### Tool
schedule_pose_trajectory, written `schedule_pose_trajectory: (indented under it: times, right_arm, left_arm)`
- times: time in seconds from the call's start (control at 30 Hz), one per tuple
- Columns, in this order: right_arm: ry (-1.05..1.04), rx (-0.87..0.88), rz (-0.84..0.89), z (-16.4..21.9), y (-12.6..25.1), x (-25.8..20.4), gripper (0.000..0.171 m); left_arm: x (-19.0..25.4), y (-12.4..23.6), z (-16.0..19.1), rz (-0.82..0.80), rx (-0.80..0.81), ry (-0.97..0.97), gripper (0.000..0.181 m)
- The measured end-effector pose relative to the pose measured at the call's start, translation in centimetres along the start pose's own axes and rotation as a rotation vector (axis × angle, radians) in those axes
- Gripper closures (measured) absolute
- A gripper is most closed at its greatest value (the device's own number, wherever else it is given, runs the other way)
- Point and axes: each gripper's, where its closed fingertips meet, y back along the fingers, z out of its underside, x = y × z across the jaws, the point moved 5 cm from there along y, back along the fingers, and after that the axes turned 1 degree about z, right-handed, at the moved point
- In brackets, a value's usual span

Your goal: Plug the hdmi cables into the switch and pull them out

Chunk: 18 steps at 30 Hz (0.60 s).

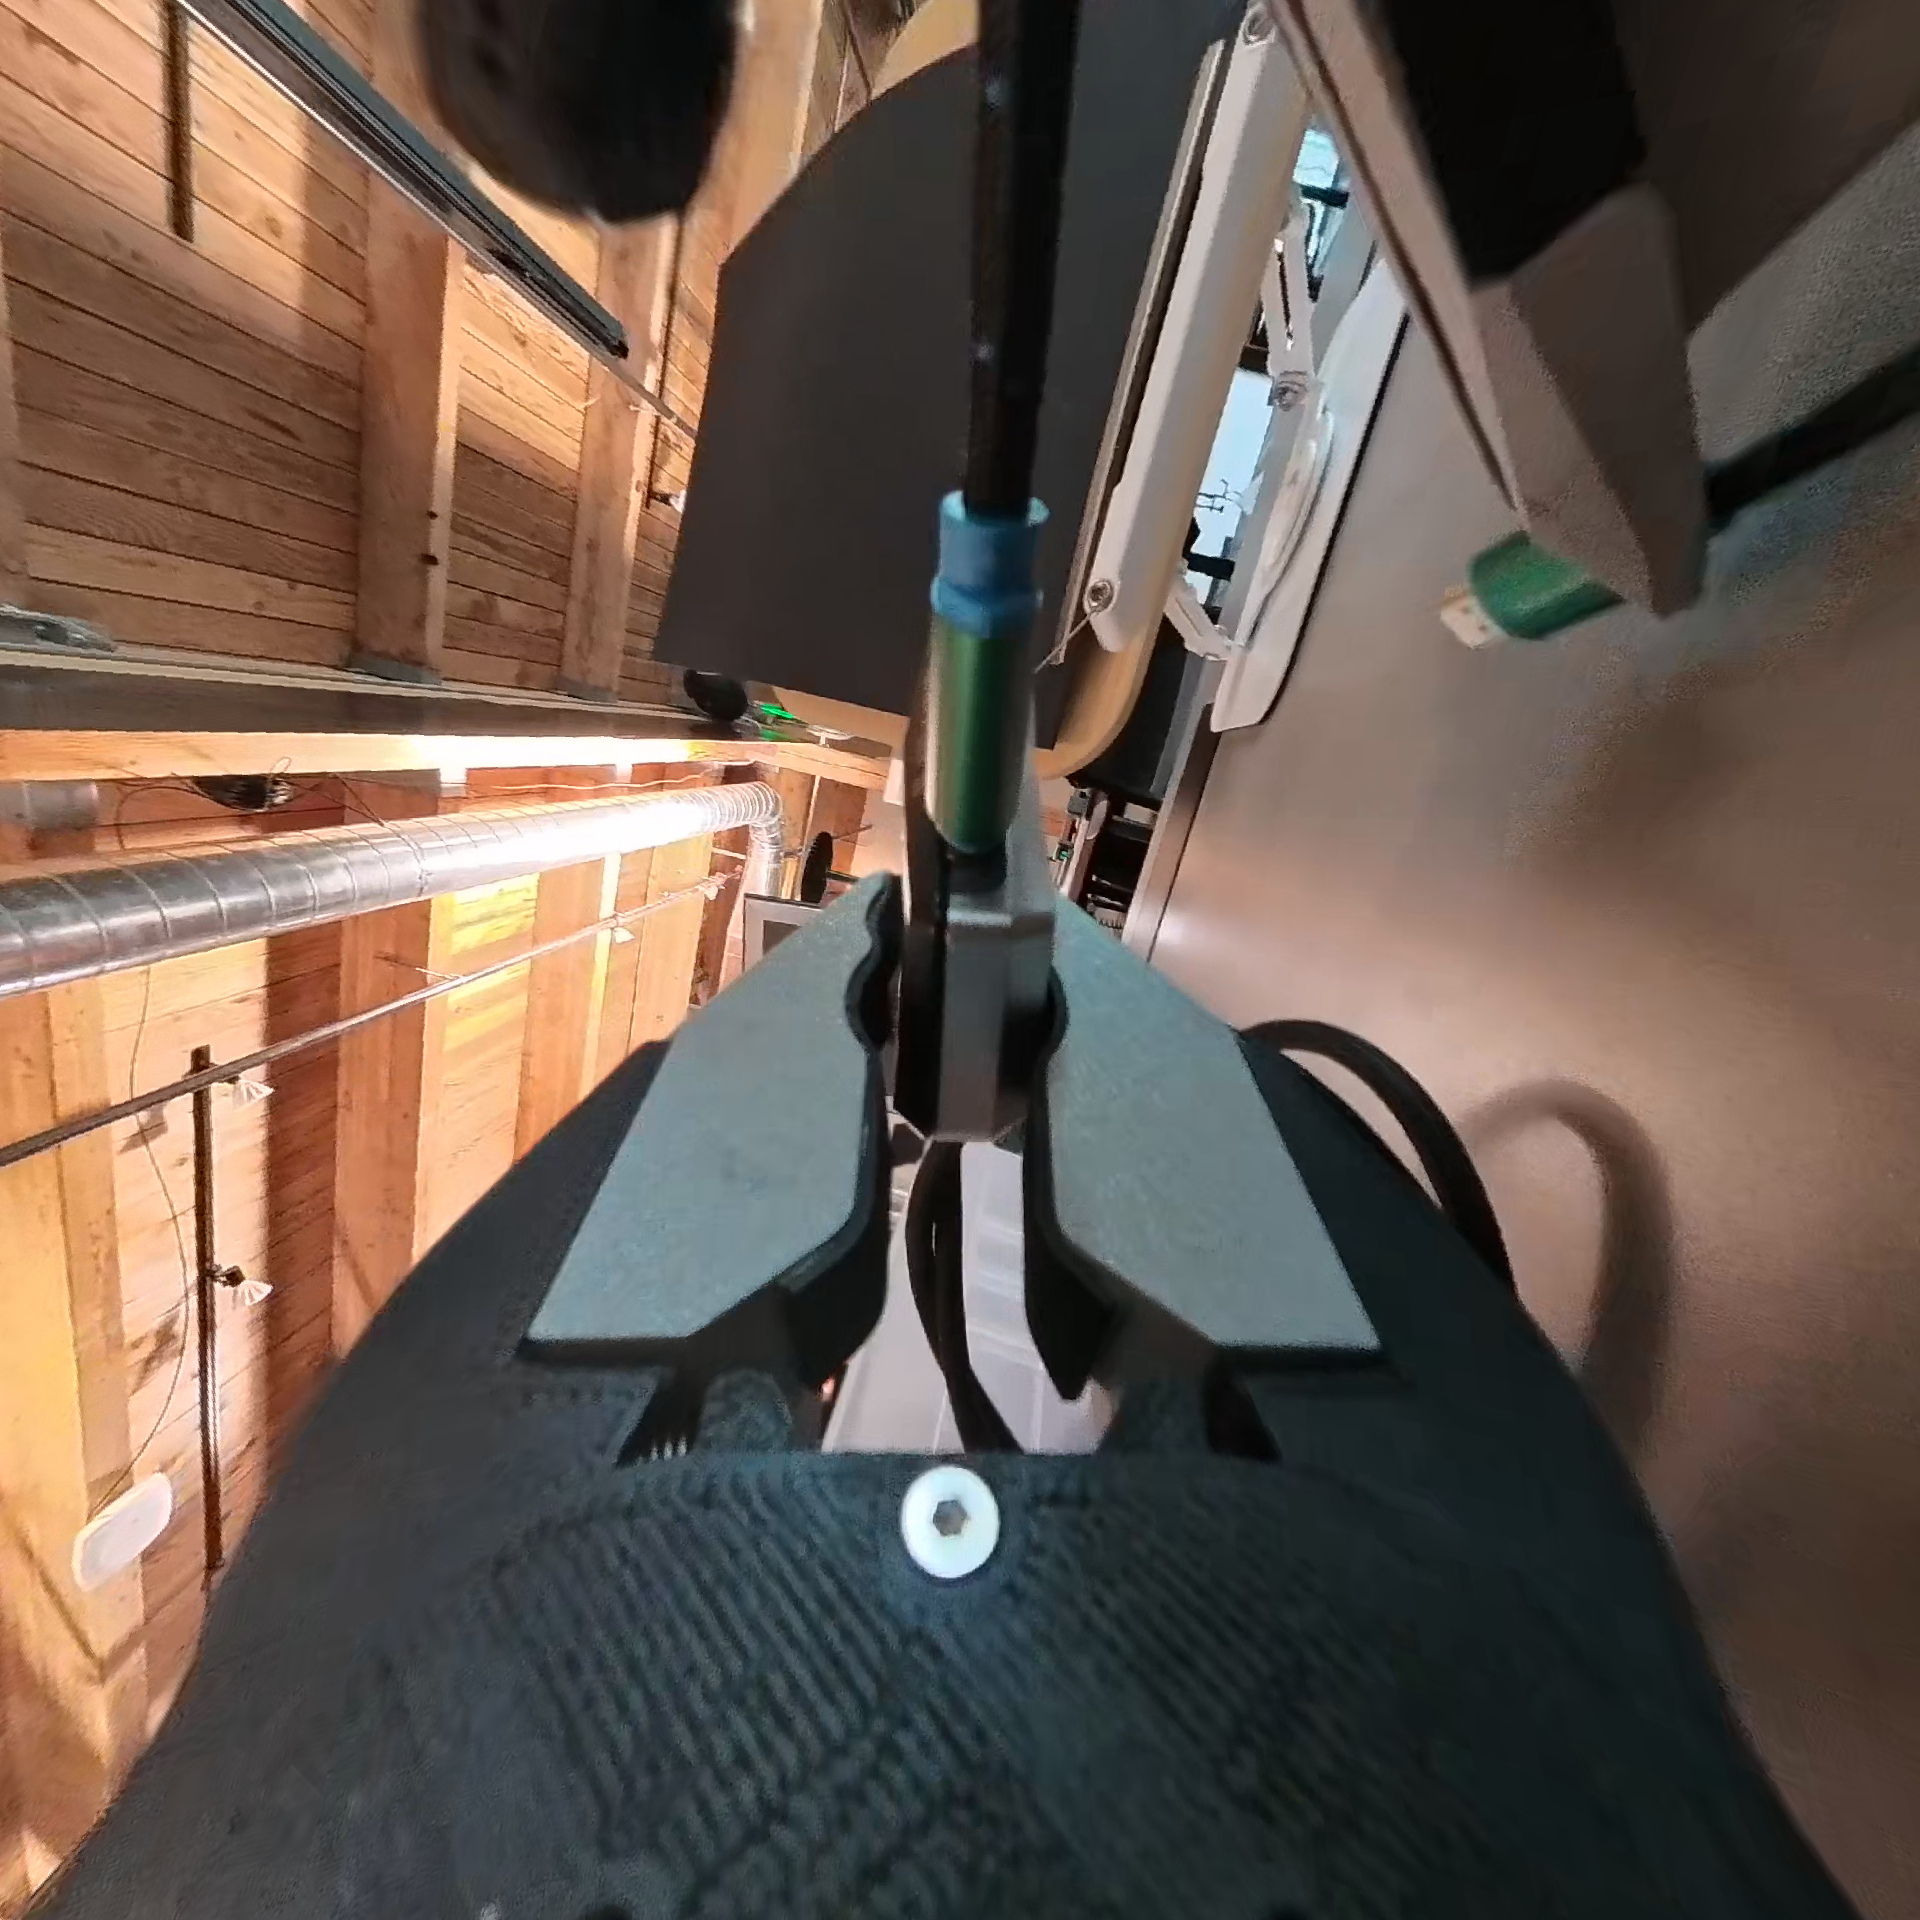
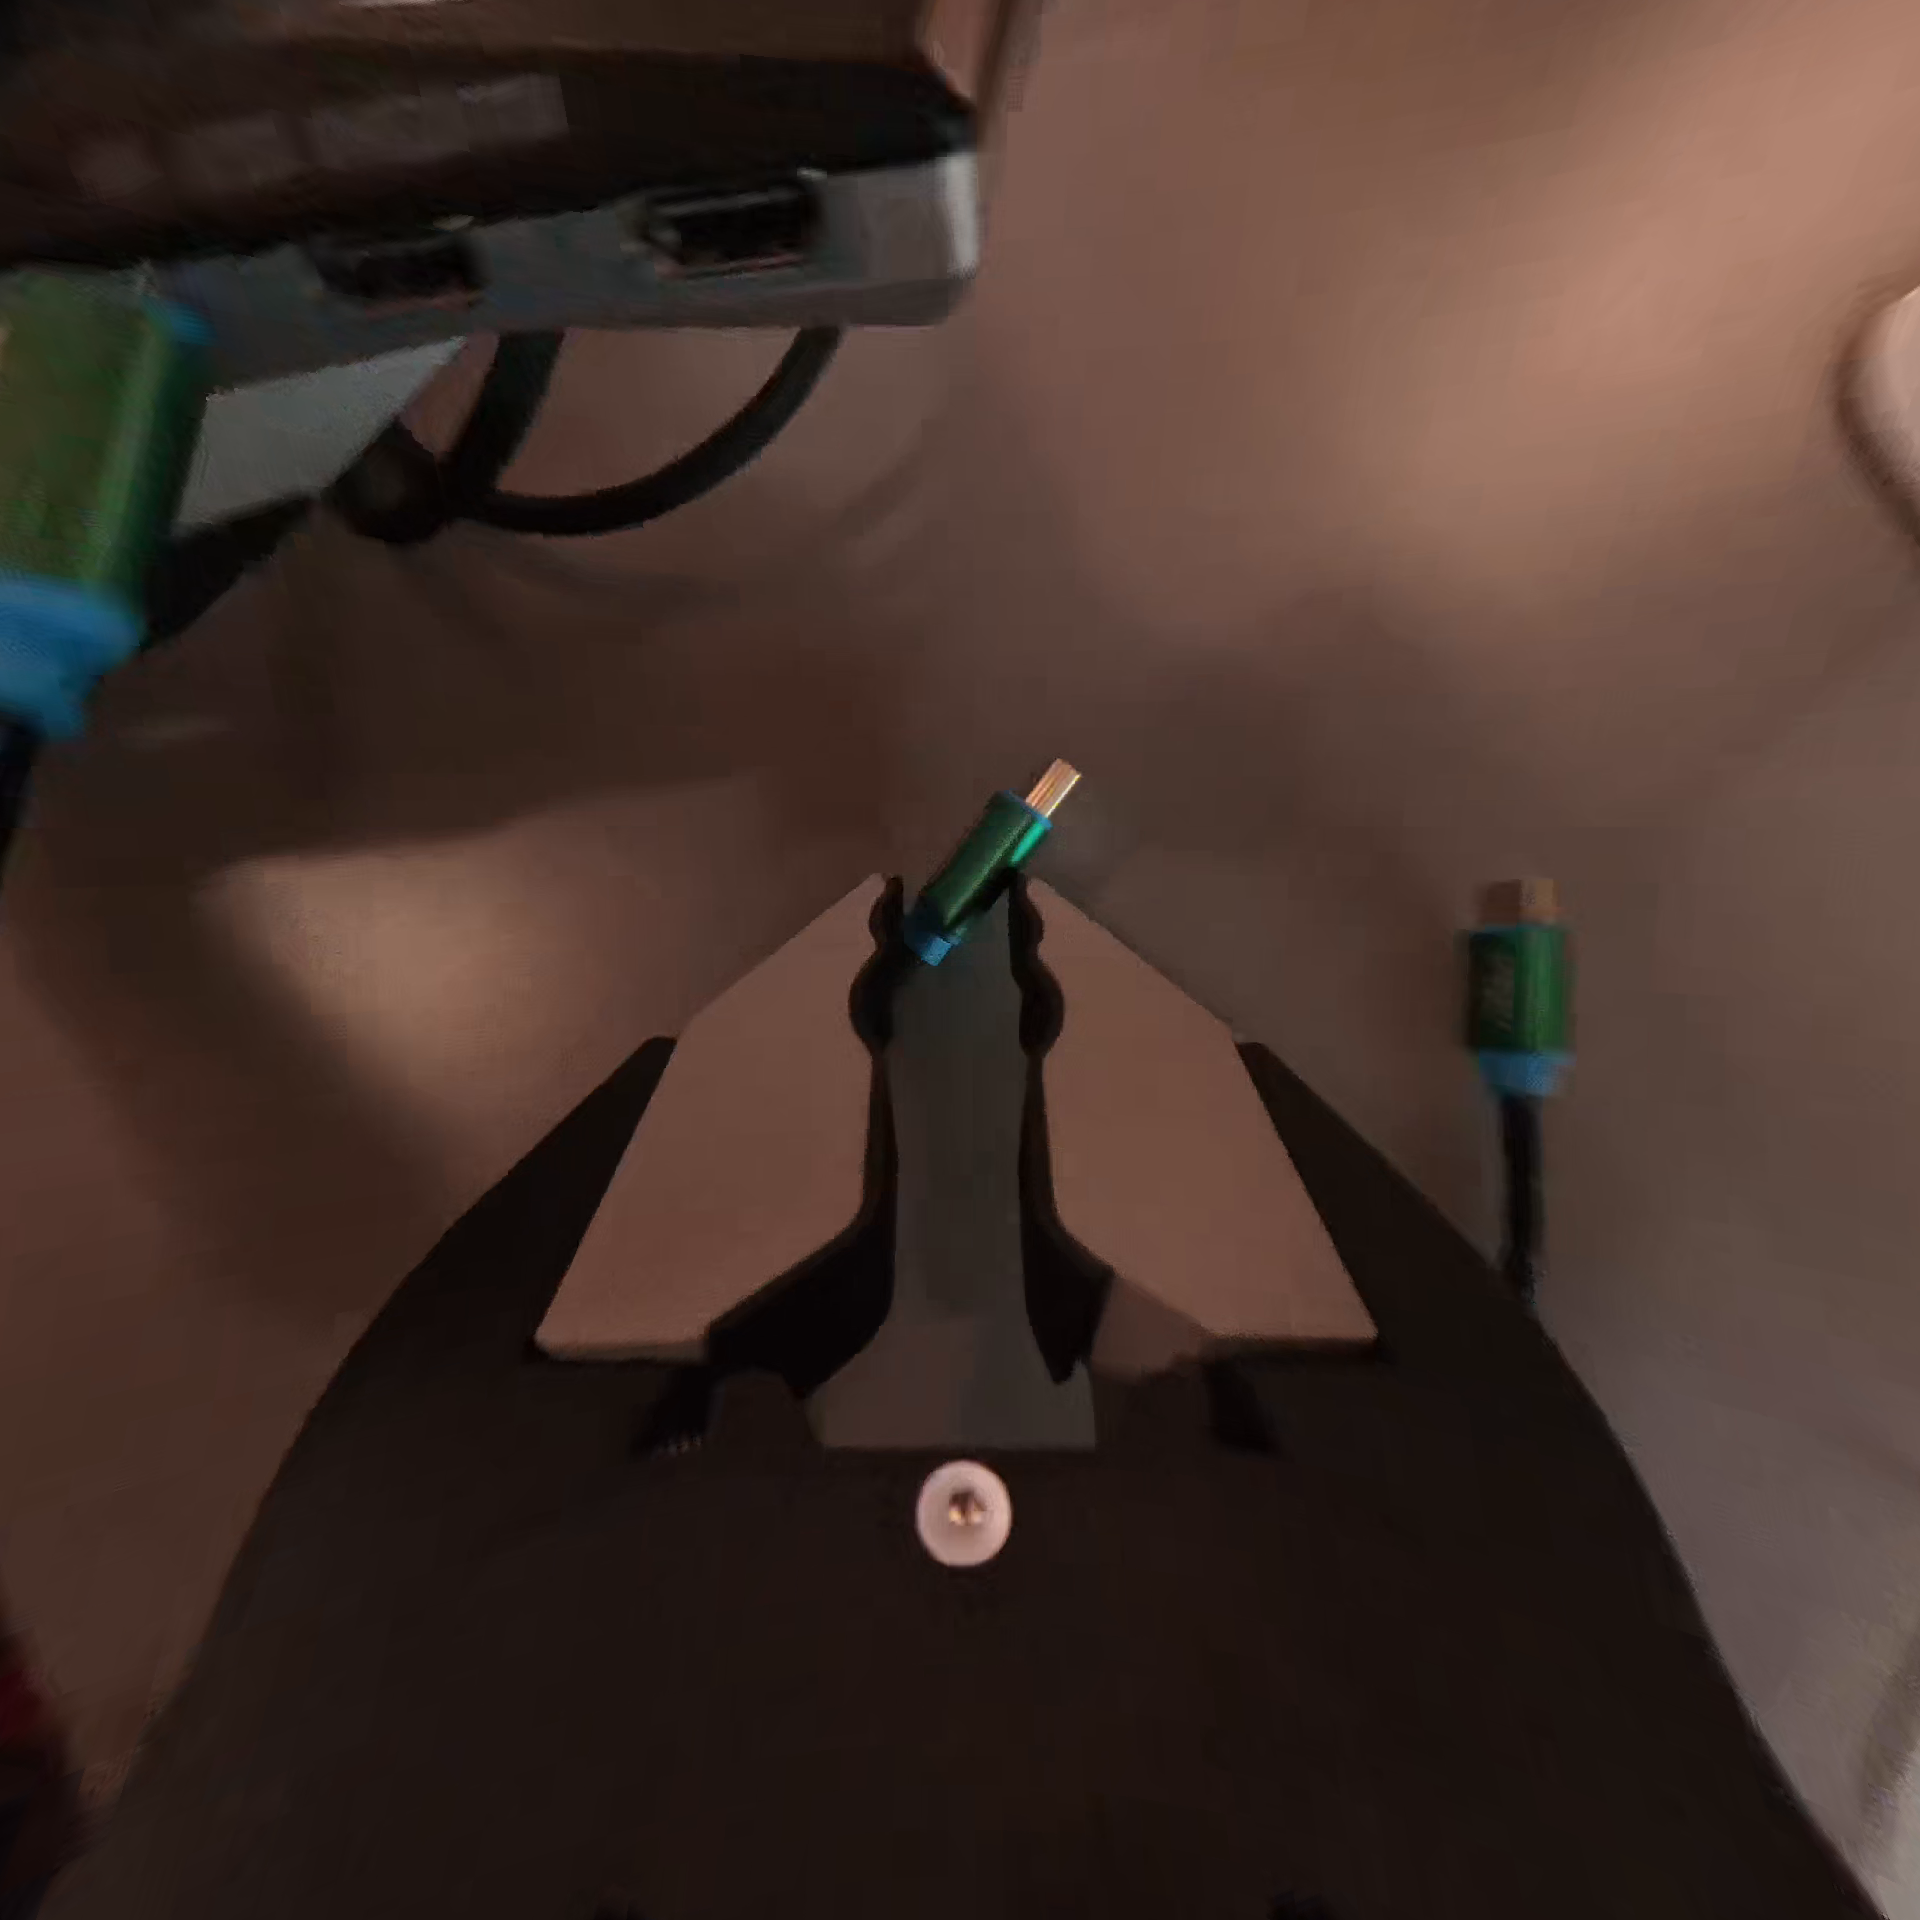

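My left tongs are clamped on the grey switch at frame centre, one green plug seated in it. My right tongs pinch a second plug at centre, tip toward upper right. A third plug lies on the bench at right.

1. Wooden plank wall fills nine o'clock, warmly lit.
2. Silver ribbed duct runs across it.
3. Brown tabletop spreads at three o'clock.
4. White-framed monitor arm sits at one o'clock.
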Motion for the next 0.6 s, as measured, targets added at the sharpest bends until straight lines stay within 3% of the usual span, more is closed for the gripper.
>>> schedule_pose_trajectory:
  times: [0.2, 0.33, 0.43, 0.6]
  right_arm:
    - [0.579, 0.024, 0.592, 0.7, 4.8, 2.7, 0.156]
    - [0.89, -0.007, 0.872, 1.7, 5.2, 2.9, 0.156]
    - [0.954, -0.034, 0.902, 2.9, 4.1, 2.8, 0.157]
    - [0.892, -0.017, 0.713, 4.2, 4.2, 2.5, 0.157]
  left_arm:
    - [1.2, -0.3, 0.4, 0.104, -0.023, 0.041, 0.162]
    - [2.8, -0.2, 0.1, 0.212, -0.024, 0.021, 0.161]
    - [3.7, -0.3, -0.2, 0.225, -0.032, -0.072, 0.161]
    - [3.6, -0.4, 0.2, 0.235, -0.04, -0.033, 0.161]
